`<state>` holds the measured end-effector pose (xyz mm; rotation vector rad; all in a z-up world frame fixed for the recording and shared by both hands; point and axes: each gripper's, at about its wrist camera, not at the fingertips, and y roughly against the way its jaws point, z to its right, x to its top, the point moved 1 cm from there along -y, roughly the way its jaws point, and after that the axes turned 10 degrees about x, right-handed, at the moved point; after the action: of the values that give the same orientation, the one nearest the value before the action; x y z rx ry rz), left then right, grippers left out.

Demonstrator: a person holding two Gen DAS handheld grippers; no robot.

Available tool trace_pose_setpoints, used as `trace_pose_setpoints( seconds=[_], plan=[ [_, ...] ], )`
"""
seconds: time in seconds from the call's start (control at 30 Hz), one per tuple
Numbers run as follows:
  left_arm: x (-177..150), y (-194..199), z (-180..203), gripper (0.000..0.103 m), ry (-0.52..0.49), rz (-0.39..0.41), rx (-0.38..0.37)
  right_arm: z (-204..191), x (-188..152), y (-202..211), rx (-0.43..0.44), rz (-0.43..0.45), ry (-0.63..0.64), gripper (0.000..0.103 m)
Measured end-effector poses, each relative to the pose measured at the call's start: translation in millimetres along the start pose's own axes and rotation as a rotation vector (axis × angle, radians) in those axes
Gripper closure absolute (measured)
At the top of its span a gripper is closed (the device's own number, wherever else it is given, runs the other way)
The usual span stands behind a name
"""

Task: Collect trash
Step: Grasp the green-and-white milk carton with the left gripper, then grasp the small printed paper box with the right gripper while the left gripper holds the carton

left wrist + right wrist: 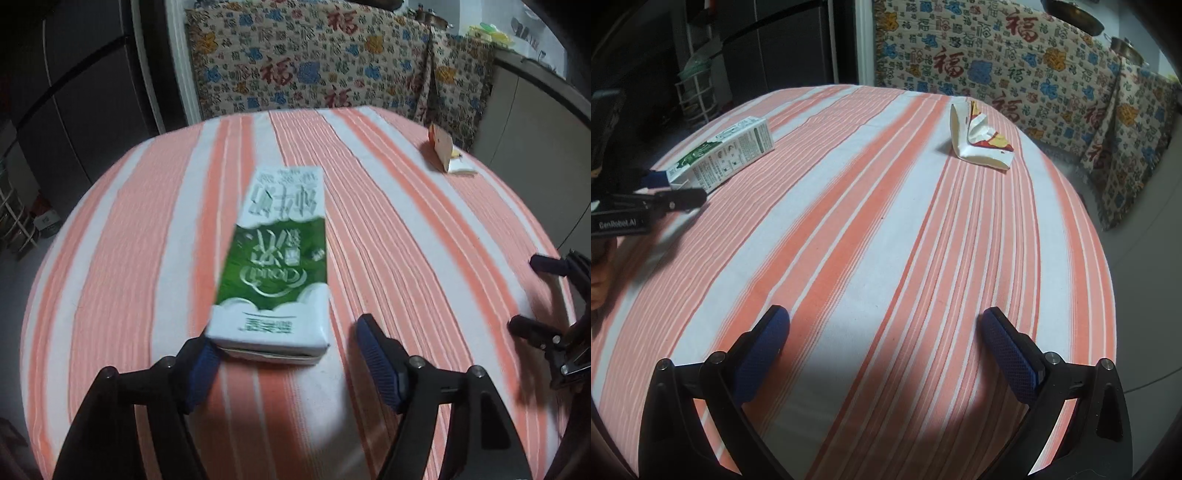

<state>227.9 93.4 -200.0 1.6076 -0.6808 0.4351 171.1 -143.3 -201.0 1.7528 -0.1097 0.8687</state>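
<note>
The milk carton (271, 258) lies lengthwise toward twelve o'clock from the left gripper (288, 354), whose jaws stand apart around its near end; the right gripper (886, 347), also apart, is farther.

Smooth, shiny card carton (271, 258) on ribbed woven cloth (388, 240), matt, striped orange and white. Crumpled glossy paper wrapper (979, 142) farther along that cloth. Printed soft cover (1015, 62) behind the cloth. Bumpy blue rubber pads (1010, 356) on matt black plastic fingers.
</note>
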Motion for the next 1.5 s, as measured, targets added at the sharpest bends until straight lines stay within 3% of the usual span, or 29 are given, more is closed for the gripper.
trace_pose_setpoints(
  seconds=[0.13, 0.6, 0.7, 0.8, 0.93, 1.03, 1.1, 1.13, 1.3, 1.5],
  plan=[
    [1.0, -5.4, -5.8, 0.015, 0.036, -0.013, 0.007, 0.2, 0.1, -0.1, 0.0, 0.0, 0.0, 0.0],
    [2.3, -6.1, -5.8, 0.012, 0.041, -0.017, 0.012, 1.8, 5.0, -1.4, 0.003, -0.007, 0.012, 0.0],
    [2.2, -5.8, -6.5, 0.012, 0.042, -0.017, 0.012, 8.8, 24.1, -3.3, -0.082, 0.02, 0.01, 0.001],
    [2.5, -5.8, -6.7, 0.011, 0.042, -0.017, 0.012, 27.1, 64.6, -6.1, -0.087, 0.088, -0.065, 0.003],
    [2.5, -5.7, -7.0, 0.011, 0.046, -0.021, 0.005, 47.2, 124.5, -37.2, -0.162, 0.097, -0.091, 0.016],
    [2.0, -5.1, -7.6, 0.011, 0.048, -0.021, 0.005, 67.2, 147.0, -59.3, -0.221, 0.101, -0.166, 0.027],
    [2.1, -5.1, -7.7, 0.011, 0.048, -0.021, 0.004, 79.0, 149.9, -68.4, -0.237, 0.093, -0.202, 0.054],
    [2.6, -5.1, -7.4, 0.011, 0.048, -0.021, 0.004, 82.7, 148.2, -68.9, -0.226, 0.094, -0.213, 0.093],
    [2.9, -4.5, -7.9, 0.011, 0.049, -0.022, 0.005, 57.5, 115.5, -29.7, -0.067, 0.153, -0.176, 0.096],
    [3.3, -4.5, -8.9, 0.011, 0.049, -0.022, 0.006, 0.2, 42.8, 16.1, 0.121, 0.065, -0.036, 0.096]
  ],
)
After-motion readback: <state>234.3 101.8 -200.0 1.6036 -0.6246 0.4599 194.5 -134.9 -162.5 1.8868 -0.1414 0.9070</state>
